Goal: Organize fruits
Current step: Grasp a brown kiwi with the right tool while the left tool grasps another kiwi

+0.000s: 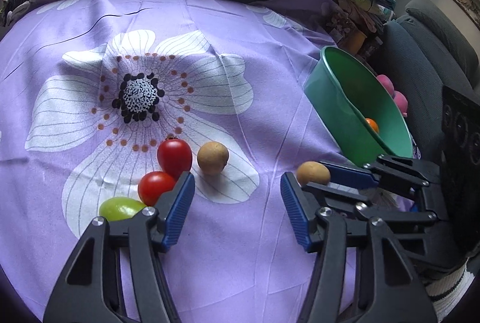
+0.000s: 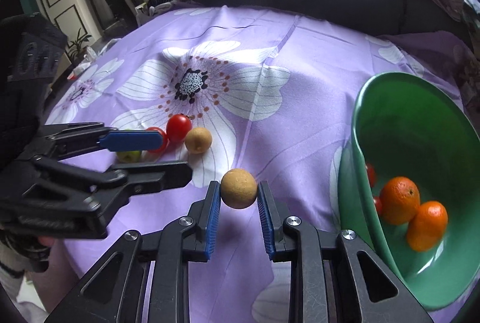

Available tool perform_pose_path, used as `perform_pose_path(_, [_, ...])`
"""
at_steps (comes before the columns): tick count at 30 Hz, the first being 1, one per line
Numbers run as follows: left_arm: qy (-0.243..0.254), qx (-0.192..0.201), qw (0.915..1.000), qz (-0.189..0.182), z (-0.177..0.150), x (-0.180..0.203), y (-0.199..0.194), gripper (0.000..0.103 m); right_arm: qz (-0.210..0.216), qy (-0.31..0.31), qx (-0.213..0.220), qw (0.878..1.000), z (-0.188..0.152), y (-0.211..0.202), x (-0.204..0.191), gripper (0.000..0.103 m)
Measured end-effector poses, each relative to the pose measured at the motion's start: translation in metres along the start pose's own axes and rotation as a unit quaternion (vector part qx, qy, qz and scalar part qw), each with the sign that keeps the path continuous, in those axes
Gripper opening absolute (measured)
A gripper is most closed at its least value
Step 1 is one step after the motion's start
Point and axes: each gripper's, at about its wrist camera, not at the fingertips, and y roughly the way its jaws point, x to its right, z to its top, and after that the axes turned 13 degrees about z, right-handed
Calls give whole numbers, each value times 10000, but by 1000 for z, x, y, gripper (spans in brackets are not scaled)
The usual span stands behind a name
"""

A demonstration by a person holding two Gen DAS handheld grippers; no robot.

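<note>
Right wrist view shows the right gripper (image 2: 239, 200) closed around a round tan-brown fruit (image 2: 239, 192), its blue pads (image 2: 213, 216) pressing the fruit on both sides and holding it clear of the purple flowered cloth (image 2: 300, 89) that covers the worktop. To the right of this gripper a green bowl (image 2: 450, 272) sits tilted toward the camera, with two oranges (image 2: 400, 200) touching each other inside and small red fruits partly hidden behind its near rim. Ahead and to the left lie a second tan-brown fruit (image 2: 198, 140), a red cherry tomato (image 2: 179, 127) just beside it, another cherry tomato (image 2: 160, 140) and a green grape (image 2: 129, 155), the last two partly hidden by the left gripper (image 2: 171, 156), which reaches in from the left.

Left wrist view shows the left gripper (image 1: 237, 197) spread wide with nothing between its fingers (image 1: 180, 210). Just ahead of its left finger sit the two cherry tomatoes (image 1: 174, 157), touching, with the green grape (image 1: 120, 208) at the near left and the loose tan-brown fruit (image 1: 213, 158) just right of the farther tomato. The held fruit (image 1: 313, 173) shows beyond its right finger, and the green bowl (image 1: 354, 119) stands farther right.
</note>
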Motion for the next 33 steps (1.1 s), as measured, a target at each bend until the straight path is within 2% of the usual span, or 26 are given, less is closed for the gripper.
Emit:
perform_pose_path(2, [37,-16,9999,138,4,3,6,58,153,141,141,9997,-5,-9,2,27])
perform_pose_path(4, [81,-53,9995,284,8,7,12,52,216,211,240,9993,-8,-14,2,27])
perform_pose_path(13, [210,-203,9966,770,19,13,31,46,478,339,350,9977,-10,-16,8,27])
perform_pose_path(17, [279,-223,9950,930,19,14,32,31,503,351,370,9974,-10,-16,10,27])
perform_pose_path(20, [241,-232,9944,1005,20,12,33,25,523,372,398,9971,-11,-17,10,27])
perform_pose_path(33, [209,-198,9949,964,14,15,22,25,529,389,462,9968,-14,-22,7,27])
